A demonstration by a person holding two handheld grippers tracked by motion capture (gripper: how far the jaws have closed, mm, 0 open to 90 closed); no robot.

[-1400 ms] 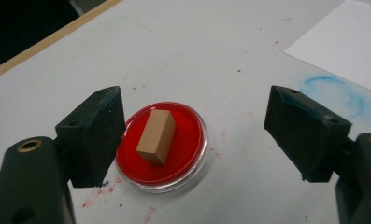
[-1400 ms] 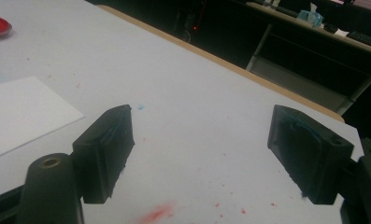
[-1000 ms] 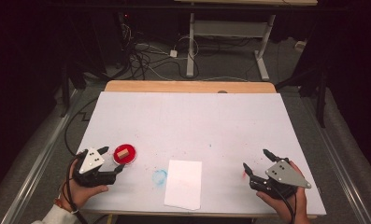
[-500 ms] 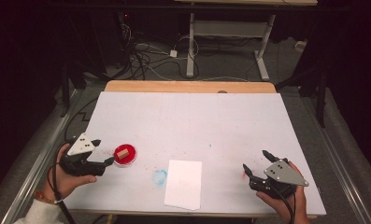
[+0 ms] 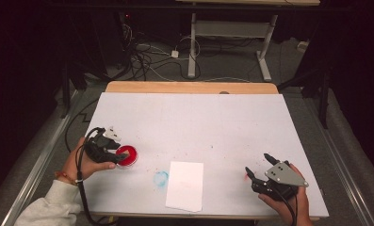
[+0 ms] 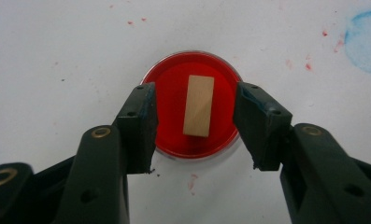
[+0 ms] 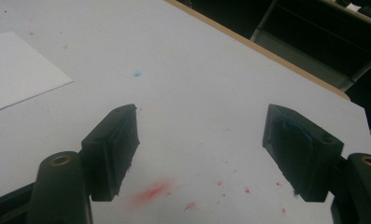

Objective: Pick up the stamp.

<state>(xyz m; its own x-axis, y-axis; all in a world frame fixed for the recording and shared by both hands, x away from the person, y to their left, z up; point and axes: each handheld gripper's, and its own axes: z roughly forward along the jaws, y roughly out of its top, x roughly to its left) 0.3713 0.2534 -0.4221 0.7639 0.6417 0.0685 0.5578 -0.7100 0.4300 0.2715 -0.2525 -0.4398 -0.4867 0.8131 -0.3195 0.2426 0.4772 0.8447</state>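
Observation:
A round red dish (image 6: 171, 93) (image 5: 128, 156) lies on the white table at the left, with a small tan wooden block (image 6: 198, 105) lying in it. My left gripper (image 6: 195, 126) (image 5: 121, 157) hangs open right over the dish, one jaw on each side of the block and not touching it. A white sheet of paper (image 5: 185, 185) (image 7: 15, 70) lies near the front middle. My right gripper (image 5: 258, 165) (image 7: 202, 154) stands open at the front right with nothing between its jaws.
The white table cover (image 5: 194, 122) bears a blue smudge (image 5: 160, 178) left of the paper and red stains (image 7: 150, 192) under the right gripper. A wooden table edge (image 5: 189, 87) runs along the back; cables and desk legs stand on the floor behind.
My left gripper has swung round from the table's left side and come down over the red dish, its jaws now straddling the block. The right gripper has stayed put.

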